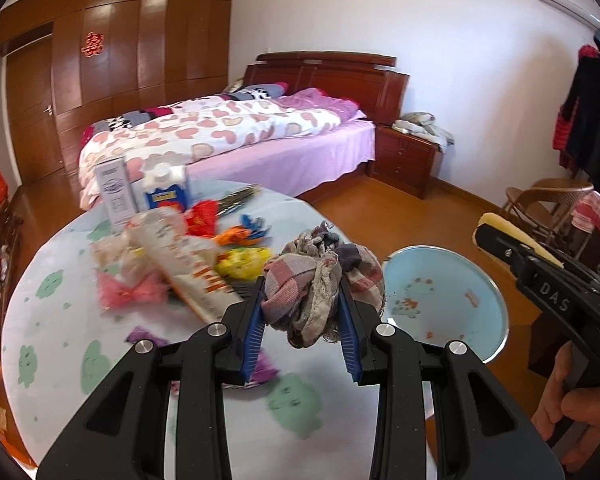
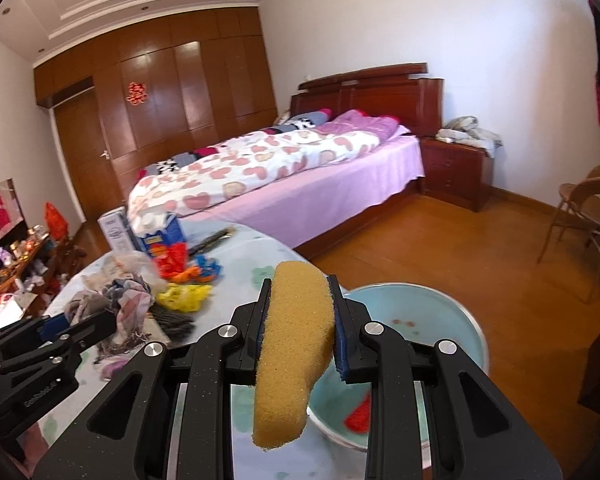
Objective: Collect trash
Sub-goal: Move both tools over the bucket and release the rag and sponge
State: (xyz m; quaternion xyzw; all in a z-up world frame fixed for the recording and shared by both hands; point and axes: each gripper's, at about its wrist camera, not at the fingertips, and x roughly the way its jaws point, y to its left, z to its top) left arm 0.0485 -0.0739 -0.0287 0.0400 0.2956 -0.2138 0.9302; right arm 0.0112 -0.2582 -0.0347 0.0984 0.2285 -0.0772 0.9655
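My left gripper (image 1: 302, 308) is shut on a crumpled checked rag (image 1: 320, 280) and holds it above the table's right part, just left of a light-blue basin (image 1: 444, 300). The rag also shows in the right wrist view (image 2: 116, 304). My right gripper (image 2: 300, 312) is shut on a yellow-brown sponge (image 2: 292, 344), held above the basin's near-left rim (image 2: 420, 304). A pile of trash lies on the round table (image 1: 60, 320): a tube (image 1: 188, 272), a pink wrapper (image 1: 132, 292), a yellow wrapper (image 1: 244, 262), red and orange scraps (image 1: 204, 220).
A white box (image 1: 116, 192) and a blue carton (image 1: 166, 192) stand at the table's far edge. Beyond are a bed (image 1: 228, 132), a nightstand (image 1: 404, 160) and a wicker chair (image 1: 540, 204) on a wooden floor. A cluttered shelf (image 2: 16, 264) stands at the left.
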